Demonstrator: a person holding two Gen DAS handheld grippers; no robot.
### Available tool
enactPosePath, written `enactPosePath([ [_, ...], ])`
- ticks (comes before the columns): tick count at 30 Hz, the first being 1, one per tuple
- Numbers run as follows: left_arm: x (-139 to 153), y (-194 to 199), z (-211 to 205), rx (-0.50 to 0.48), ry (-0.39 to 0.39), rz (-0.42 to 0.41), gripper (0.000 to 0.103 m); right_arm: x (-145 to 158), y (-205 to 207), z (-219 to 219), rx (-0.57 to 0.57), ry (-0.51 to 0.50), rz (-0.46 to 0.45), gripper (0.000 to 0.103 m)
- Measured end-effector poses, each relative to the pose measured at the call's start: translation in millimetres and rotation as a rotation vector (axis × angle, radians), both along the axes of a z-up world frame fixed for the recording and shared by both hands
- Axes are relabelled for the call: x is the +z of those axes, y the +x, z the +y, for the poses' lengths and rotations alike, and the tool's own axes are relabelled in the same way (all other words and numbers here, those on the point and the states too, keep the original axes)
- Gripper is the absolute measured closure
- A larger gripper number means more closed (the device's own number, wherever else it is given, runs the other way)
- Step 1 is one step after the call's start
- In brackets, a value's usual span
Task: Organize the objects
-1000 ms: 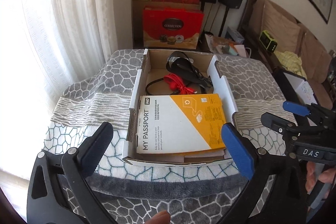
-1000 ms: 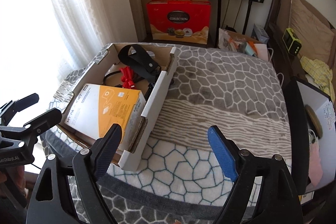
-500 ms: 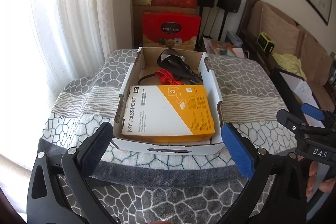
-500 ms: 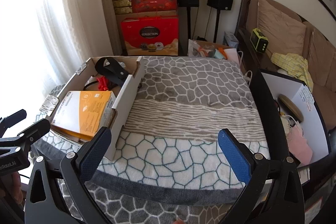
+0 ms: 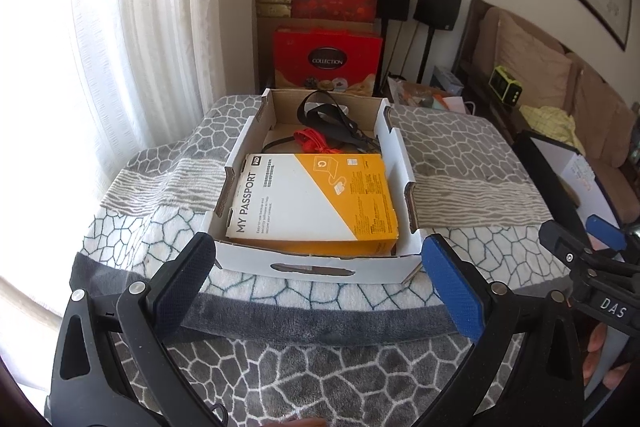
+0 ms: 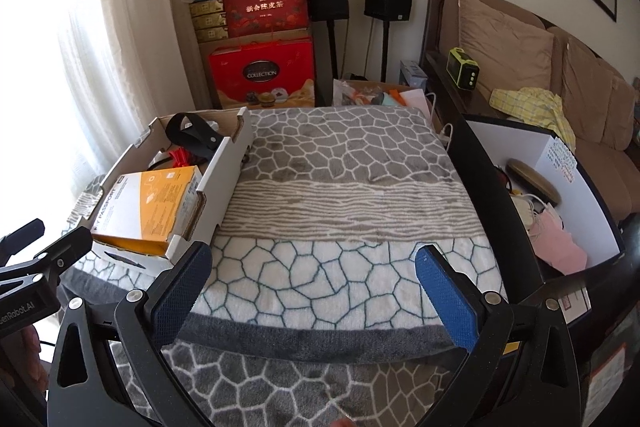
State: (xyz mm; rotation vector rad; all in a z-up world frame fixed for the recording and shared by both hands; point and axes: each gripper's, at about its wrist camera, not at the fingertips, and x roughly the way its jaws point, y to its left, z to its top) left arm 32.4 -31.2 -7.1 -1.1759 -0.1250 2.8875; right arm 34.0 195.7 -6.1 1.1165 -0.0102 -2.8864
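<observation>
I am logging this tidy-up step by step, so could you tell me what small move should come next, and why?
Probably swing the right gripper toward the black-sided box for another item: both grippers are open and empty, and the My Passport box already lies in the cardboard tray.

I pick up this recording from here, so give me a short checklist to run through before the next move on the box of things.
1. Left gripper free: ok, jaws wide, nothing between them.
2. Right gripper free: ok, jaws wide, just been opening, over bare patterned grey and white blanket.
3. White cardboard tray box flat on the blanket: ok.
4. White and orange "My Passport" carton inside the tray: ok, lying flat at the near end.
5. Black strap and red cable inside: ok, at the far end.
6. Anything under the carton: cannot tell.
</observation>
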Motion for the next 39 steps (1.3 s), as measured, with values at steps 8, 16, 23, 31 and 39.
enactPosePath([
  [8, 0.5, 6.5, 1.1, -0.003, 0.000, 0.008, 0.000, -2.6, 9.3, 3.8, -0.012, 0.003, 0.015, 0.001],
  [16, 3.0, 10.7, 9.9, -0.028, -0.017, 0.009, 0.000, -0.2, 13.5, 3.3, -0.012, 0.010, 0.027, 0.001],
  [23, 2.0, 10.6, 10.6, -0.017, -0.028, 0.009, 0.000, 2.2, 15.6, 2.4, -0.012, 0.023, 0.037, 0.001],
  [31, 2.0, 10.7, 11.8, -0.021, -0.034, 0.008, 0.000, 0.2, 15.3, 3.0, -0.014, 0.017, 0.029, 0.001],
  [39, 2.2, 10.9, 11.9, -0.021, -0.034, 0.006, 0.000, -1.6, 15.1, 2.5, -0.011, 0.013, 0.024, 0.001],
])
